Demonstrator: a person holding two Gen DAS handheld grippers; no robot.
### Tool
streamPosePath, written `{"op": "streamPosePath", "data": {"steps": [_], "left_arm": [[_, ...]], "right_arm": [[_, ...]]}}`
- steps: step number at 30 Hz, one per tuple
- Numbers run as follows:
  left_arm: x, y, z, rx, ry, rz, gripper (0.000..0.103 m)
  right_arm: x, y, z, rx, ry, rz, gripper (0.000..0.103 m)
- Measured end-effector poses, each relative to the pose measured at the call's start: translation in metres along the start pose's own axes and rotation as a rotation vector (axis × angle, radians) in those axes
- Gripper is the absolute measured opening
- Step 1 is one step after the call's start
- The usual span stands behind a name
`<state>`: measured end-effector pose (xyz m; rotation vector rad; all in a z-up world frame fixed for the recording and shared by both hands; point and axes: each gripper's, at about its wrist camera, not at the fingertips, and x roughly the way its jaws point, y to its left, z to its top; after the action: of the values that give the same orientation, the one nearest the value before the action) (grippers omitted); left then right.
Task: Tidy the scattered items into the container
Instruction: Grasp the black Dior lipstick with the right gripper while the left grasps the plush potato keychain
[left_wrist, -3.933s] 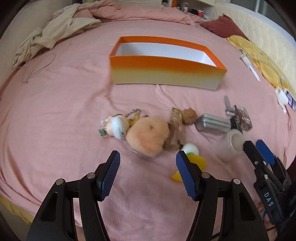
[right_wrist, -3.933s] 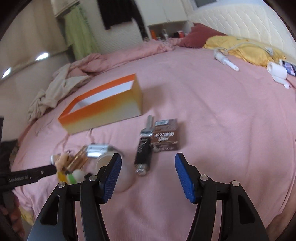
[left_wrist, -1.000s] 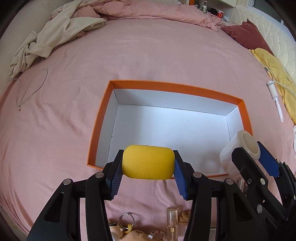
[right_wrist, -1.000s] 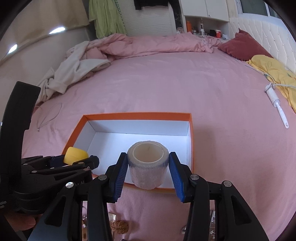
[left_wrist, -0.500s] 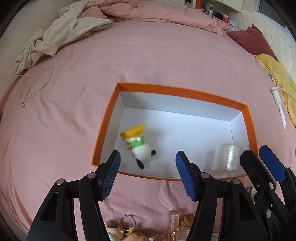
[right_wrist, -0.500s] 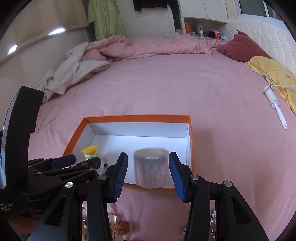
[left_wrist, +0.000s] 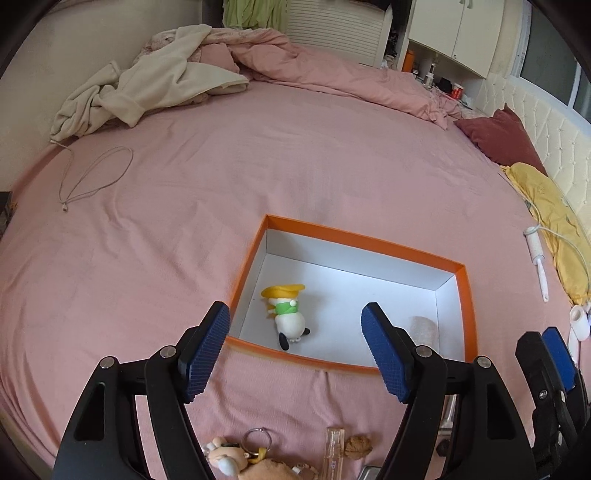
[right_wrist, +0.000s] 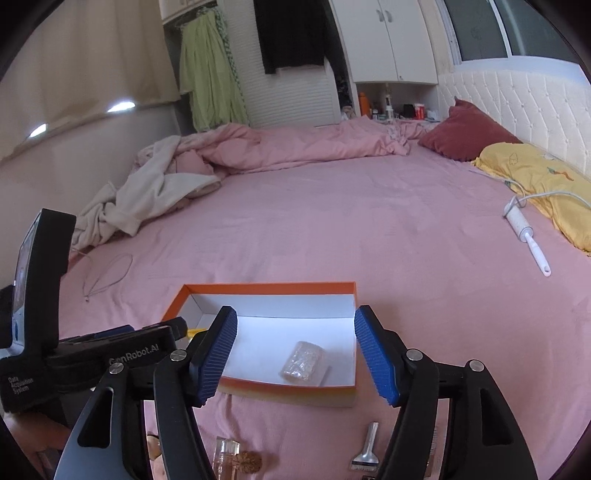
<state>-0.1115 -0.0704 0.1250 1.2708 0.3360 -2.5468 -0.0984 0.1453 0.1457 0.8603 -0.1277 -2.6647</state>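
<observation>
The orange box with a white inside (left_wrist: 466, 295) (right_wrist: 269, 285) lies open on the pink bed. Inside it lie a yellow-capped duck toy (left_wrist: 286, 312) at the left and a clear tape roll (left_wrist: 421, 329) (right_wrist: 304, 361) at the right. My left gripper (left_wrist: 295, 350) is open and empty above the box's near edge. My right gripper (right_wrist: 295, 354) is open and empty above the box's right half. On the bed in front of the box lie a keychain figure (left_wrist: 231, 456), a clear tube (left_wrist: 334, 448), a walnut (left_wrist: 357, 445) (right_wrist: 248, 461) and a metal piece (right_wrist: 367, 448).
A crumpled beige blanket (left_wrist: 147, 88) and pink duvet (left_wrist: 332, 74) lie at the bed's far side. A thin cable (left_wrist: 92, 177) lies at the left. A white lint roller (right_wrist: 524, 232) and yellow pillow (right_wrist: 535, 177) are at the right.
Both grippers opened and let the duck toy and tape roll fall into the box, where they now rest. Both grippers then drew back and up from the box.
</observation>
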Motion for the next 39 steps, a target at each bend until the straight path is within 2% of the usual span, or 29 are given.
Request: {"op": "streamPosePath", "data": {"steps": [4, 7, 9, 11, 15, 18, 20, 21, 24, 29, 34, 37, 38, 39], "left_arm": [[-0.019, 0.015, -0.006, -0.086, -0.052, 0.01, 0.074], [-0.026, 0.029, -0.039, -0.22, -0.088, 0.011, 0.074], [-0.025, 0.033, -0.063, -0.255, -0.075, 0.006, 0.074], [-0.021, 0.037, -0.084, -0.243, -0.042, -0.025, 0.074], [-0.008, 0.056, -0.131, -0.249, 0.017, -0.108, 0.074], [-0.005, 0.079, -0.164, -0.36, -0.003, -0.112, 0.074], [-0.008, 0.085, -0.174, -0.402, -0.045, -0.149, 0.074], [-0.009, 0.083, -0.176, -0.398, -0.052, -0.147, 0.074], [-0.005, 0.062, -0.17, -0.3, -0.031, -0.104, 0.074], [0.003, 0.038, -0.17, -0.205, -0.035, -0.078, 0.074], [0.0, 0.035, -0.175, -0.237, -0.081, -0.098, 0.074], [-0.005, 0.036, -0.181, -0.293, -0.103, -0.085, 0.074], [-0.007, 0.036, -0.184, -0.308, -0.114, -0.082, 0.074], [-0.008, 0.036, -0.187, -0.318, -0.124, -0.092, 0.074]], "right_arm": [[-0.018, -0.016, -0.017, 0.037, -0.019, -0.088, 0.074], [-0.026, -0.037, -0.04, 0.119, 0.042, -0.124, 0.074], [-0.033, -0.052, -0.056, 0.178, 0.078, -0.141, 0.074], [-0.041, -0.072, -0.077, 0.221, 0.087, -0.145, 0.074], [-0.038, -0.12, -0.111, 0.332, 0.177, -0.117, 0.073], [-0.037, -0.15, -0.124, 0.456, 0.205, -0.081, 0.073], [-0.042, -0.158, -0.123, 0.472, 0.185, -0.075, 0.073], [-0.044, -0.157, -0.121, 0.457, 0.175, -0.072, 0.073], [-0.045, -0.145, -0.116, 0.395, 0.161, -0.051, 0.073], [-0.029, -0.11, -0.124, 0.253, 0.201, -0.046, 0.073], [-0.006, -0.083, -0.151, 0.172, 0.257, -0.029, 0.073], [-0.002, -0.064, -0.162, 0.039, 0.234, -0.107, 0.073], [-0.001, -0.06, -0.164, 0.011, 0.231, -0.142, 0.067], [-0.001, -0.058, -0.165, 0.0, 0.227, -0.166, 0.057]]}}
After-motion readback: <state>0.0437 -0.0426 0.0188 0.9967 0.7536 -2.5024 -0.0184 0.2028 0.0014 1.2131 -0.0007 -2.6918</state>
